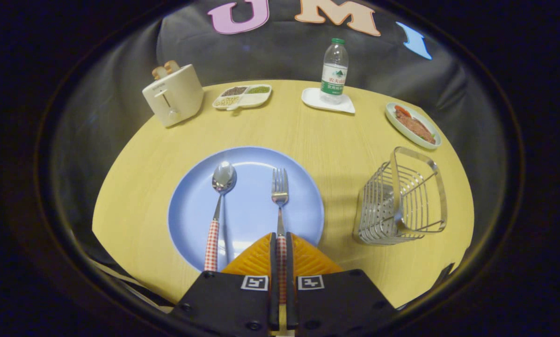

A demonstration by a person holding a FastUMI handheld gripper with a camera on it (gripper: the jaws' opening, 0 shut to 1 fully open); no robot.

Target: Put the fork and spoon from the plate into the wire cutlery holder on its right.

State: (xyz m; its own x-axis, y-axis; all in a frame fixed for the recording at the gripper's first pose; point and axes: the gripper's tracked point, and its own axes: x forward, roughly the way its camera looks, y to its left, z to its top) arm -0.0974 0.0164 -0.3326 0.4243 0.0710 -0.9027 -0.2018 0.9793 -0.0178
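The gripper [281, 245] sits at the bottom centre of the frame with its two fingers pressed together on the checked handle of the fork [280, 196]. The fork lies on the blue plate [195, 210], tines pointing toward the upper part of the frame. The spoon [220, 201] lies beside it to the left, on the same plate, handle toward the gripper and not touched by the fingers.

Step in hand, as judged: lift the fork and carry it to the wire cutlery holder [401, 199], which stands on the table at the right of the frame, well apart from the plate.

Procedure advice:
- Raise the fork straight off the plate before any sideways travel, so the tines do not drag on the rim.
- Keep the pinch firm; the grip is near the handle end, so the head may droop.
- Tip the fork toward upright above the holder opening, then lower it inside the rim before release.
- Avoid striking the holder's tall wire handle loop.

Surroundings: a toaster [173, 96] at upper left, a divided dish [242, 97] beside it, a water bottle [334, 71] on a white coaster at upper centre, and a dish of food [413, 125] at upper right, just beyond the holder. None lies on the path from plate to holder.
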